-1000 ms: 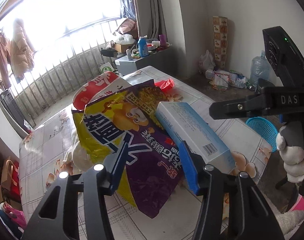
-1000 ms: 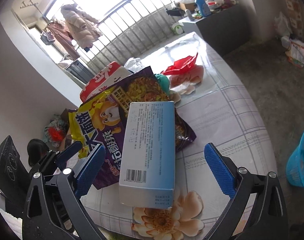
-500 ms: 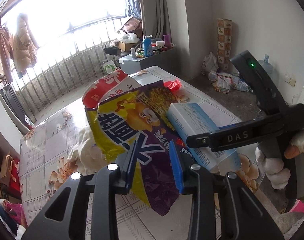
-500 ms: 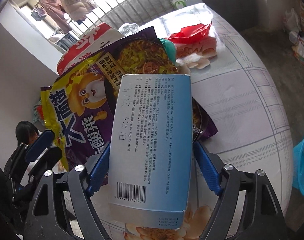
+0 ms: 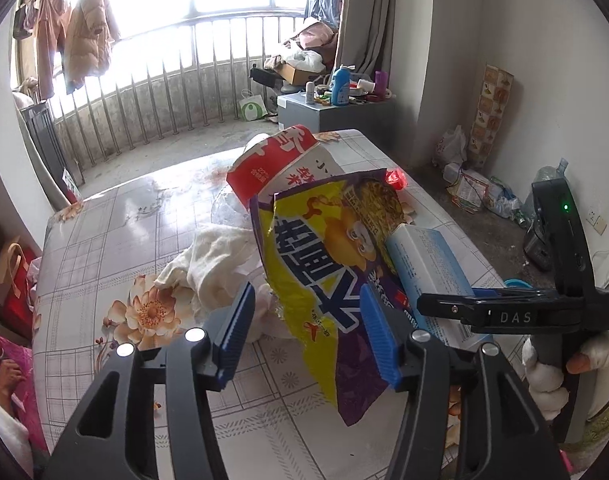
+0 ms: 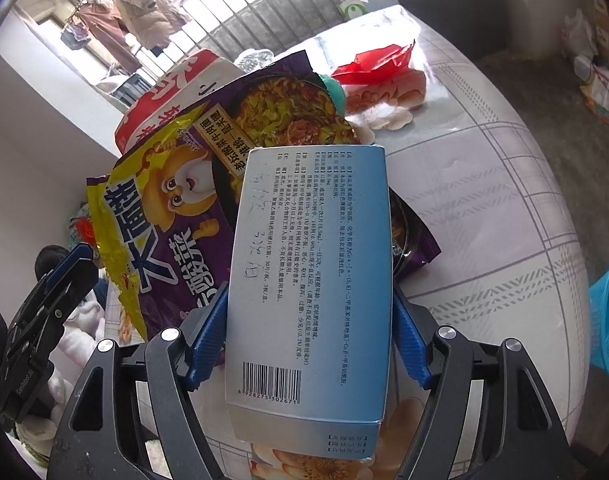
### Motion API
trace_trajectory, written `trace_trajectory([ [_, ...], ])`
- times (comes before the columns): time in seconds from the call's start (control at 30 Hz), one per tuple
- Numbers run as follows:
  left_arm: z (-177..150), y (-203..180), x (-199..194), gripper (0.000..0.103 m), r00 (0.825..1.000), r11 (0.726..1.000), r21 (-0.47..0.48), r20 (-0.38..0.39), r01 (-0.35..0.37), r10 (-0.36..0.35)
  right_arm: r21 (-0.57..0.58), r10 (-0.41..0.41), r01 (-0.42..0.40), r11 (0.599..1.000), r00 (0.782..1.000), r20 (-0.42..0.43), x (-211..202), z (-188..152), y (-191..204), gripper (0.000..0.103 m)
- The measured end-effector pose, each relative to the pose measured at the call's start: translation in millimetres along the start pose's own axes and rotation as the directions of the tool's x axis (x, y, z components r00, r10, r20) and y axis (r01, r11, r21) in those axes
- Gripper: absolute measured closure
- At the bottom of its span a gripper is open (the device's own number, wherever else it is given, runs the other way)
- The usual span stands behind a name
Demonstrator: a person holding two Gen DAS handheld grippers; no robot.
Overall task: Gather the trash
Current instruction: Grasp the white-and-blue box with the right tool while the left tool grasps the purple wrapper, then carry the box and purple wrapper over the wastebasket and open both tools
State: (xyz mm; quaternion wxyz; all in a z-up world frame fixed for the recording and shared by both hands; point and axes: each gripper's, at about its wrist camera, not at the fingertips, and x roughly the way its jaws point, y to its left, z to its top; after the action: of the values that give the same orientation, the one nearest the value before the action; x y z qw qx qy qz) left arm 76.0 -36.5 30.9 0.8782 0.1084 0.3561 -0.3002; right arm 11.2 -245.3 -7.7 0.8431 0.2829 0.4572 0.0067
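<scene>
A purple and yellow noodle bag (image 5: 316, 264) stands tilted on the flowered table (image 5: 124, 232). It hangs between the jaws of my left gripper (image 5: 308, 336), which are opening. The right pad is at the bag's edge, while the left pad stands clear of it. A long light-blue box (image 6: 308, 280) lies partly over the same bag (image 6: 164, 216). My right gripper (image 6: 308, 344) is closing its jaws on the box, and both blue pads press on its long sides. In the left wrist view the box (image 5: 428, 264) runs into that gripper, held by a gloved hand.
A red and white bag (image 5: 272, 160) and a crumpled white cloth (image 5: 216, 264) lie behind the noodle bag. A red wrapper (image 6: 376, 64) sits farther along the table. A blue mesh basket (image 6: 608, 320) stands on the floor beyond the table's right edge.
The right jaws went from wide open around the box to pressing on its sides. The left jaws narrowed on the noodle bag, then widened, and the left hand rolled and shifted.
</scene>
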Motion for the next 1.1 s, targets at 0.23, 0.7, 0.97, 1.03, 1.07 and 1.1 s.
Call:
trace_trajectory([
  [0.23,3.5,5.5,24.7,0.049,0.995,0.994,-0.074,-0.055,0.081,-0.085,-0.003,-0.001,0.001,1.0,1.0,0.0,6.2,4.5,0.2,0.034],
  [0.7,8.7,-12.6,-2.2,0.057,0.959,0.96,-0.034,0.072,0.276,-0.273,0.008,0.027,-0.027,1.0,0.999,0.017,8.3,4.3,-4.2,0.035],
  [0.97,10.7,-10.8,18.0,0.094,0.976,0.973,-0.073,0.017,0.217,-0.216,0.028,0.044,-0.045,0.999,0.998,0.039,3.2,3.8,-10.0,0.035],
  [1.03,13.2,-15.4,13.3,0.095,0.974,0.973,-0.053,0.033,0.225,-0.224,0.042,0.052,-0.055,0.998,0.997,0.052,-2.4,2.7,-13.8,0.036],
  [1.07,14.7,-18.5,11.0,0.095,0.973,0.972,-0.043,0.039,0.23,-0.228,0.052,0.059,-0.062,0.997,0.996,0.062,-5.9,2.4,-15.9,0.036],
  [1.1,16.5,-22.3,7.8,0.096,0.971,0.971,-0.033,0.045,0.238,-0.236,0.063,0.066,-0.07,0.996,0.995,0.075,-11.1,1.8,-18.9,0.036],
])
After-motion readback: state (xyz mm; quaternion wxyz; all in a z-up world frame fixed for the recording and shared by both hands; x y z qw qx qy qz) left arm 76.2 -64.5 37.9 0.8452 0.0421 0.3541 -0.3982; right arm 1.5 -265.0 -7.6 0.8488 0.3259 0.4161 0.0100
